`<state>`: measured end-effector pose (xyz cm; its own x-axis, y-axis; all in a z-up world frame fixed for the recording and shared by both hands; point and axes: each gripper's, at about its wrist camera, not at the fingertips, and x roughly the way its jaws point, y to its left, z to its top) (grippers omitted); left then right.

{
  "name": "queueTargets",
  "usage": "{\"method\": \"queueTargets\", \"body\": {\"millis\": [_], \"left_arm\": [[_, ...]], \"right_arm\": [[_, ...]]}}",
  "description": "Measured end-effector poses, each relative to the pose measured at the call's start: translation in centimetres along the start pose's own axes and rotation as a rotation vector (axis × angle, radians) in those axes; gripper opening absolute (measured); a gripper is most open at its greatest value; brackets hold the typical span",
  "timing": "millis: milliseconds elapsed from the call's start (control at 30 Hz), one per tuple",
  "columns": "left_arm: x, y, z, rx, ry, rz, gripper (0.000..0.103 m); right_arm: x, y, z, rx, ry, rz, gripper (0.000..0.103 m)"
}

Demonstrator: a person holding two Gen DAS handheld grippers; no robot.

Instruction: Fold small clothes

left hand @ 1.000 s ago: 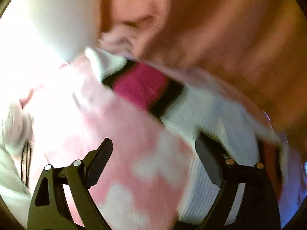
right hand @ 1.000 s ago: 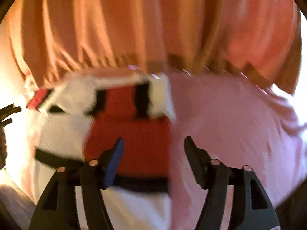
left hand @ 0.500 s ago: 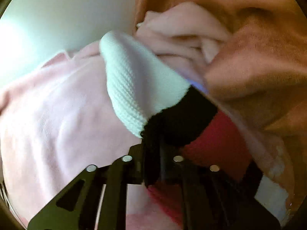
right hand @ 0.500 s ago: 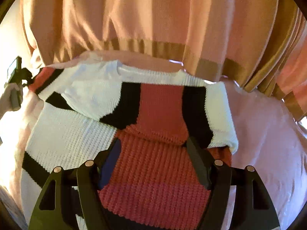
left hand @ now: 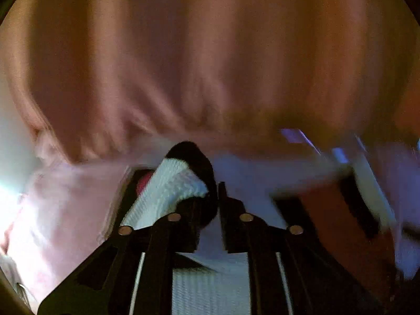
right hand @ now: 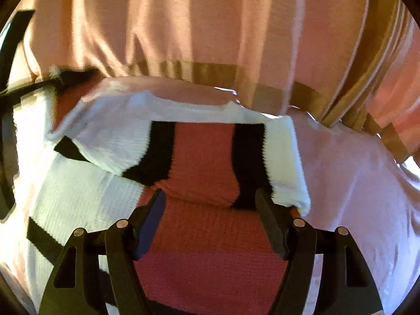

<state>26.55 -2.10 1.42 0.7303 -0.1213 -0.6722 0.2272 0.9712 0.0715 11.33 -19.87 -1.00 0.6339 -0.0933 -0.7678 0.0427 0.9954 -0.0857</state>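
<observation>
1. Left gripper (left hand: 213, 197): fingers nearly together, clenched on a bunched fold of the knit sweater (left hand: 181, 181); white and black knit bulges up between and just ahead of the tips, more white knit under the claw
2. Left wrist view is motion-blurred; red and black parts of the sweater lie to the right of the claw, pink sheet (left hand: 60, 210) to its left
3. Right gripper (right hand: 210, 223): fingers spread wide, released, holding nothing; it sits low over the red panel of the sweater (right hand: 204, 173), tips just short of the folded-over edge
4. Sweater lies flat on pink sheet (right hand: 354, 183), w/ a folded flap (white, black stripes, red centre) straight ahead of the right claw; white body w/ black band to its left
5. Peach curtain (right hand: 210, 26) w/ tan hem hangs beyond the sweater, ahead of both claws
6. No containers visible in either view
</observation>
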Motion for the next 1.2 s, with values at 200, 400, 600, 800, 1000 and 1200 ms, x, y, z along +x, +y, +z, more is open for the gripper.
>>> {"method": "queueTargets", "body": {"millis": [200,400,600,800,1000,1200], "left_arm": [[-2.3,-0.9,-4.2,0.001,0.035,0.011,0.074],[-8.9,6.3,-5.3,-0.177,0.041,0.217,0.087],[-9.1,11.1,-8.8,-0.194,0.071,0.333,0.087],[-9.7,12.4,-10.7,-0.083,0.042,0.336,0.087],[-9.7,12.8,-11.5,-0.074,0.081,0.29,0.087],[-9.6,12.1,-11.4,-0.071,0.085,0.271,0.087]], "right_arm": [[-0.7,-1.5,0.0,-0.023,-0.031,-0.019,0.069],[-1.7,2.3,2.7,-0.064,-0.048,0.274,0.073],[-0.5,13.4,3.2,-0.381,-0.101,0.367,0.073],[3.3,20.9,2.3,-0.658,-0.099,0.334,0.073],[8.6,23.1,2.8,-0.656,0.038,0.333,0.049],[8.1,19.9,4.6,-0.403,0.053,0.415,0.011]]}}
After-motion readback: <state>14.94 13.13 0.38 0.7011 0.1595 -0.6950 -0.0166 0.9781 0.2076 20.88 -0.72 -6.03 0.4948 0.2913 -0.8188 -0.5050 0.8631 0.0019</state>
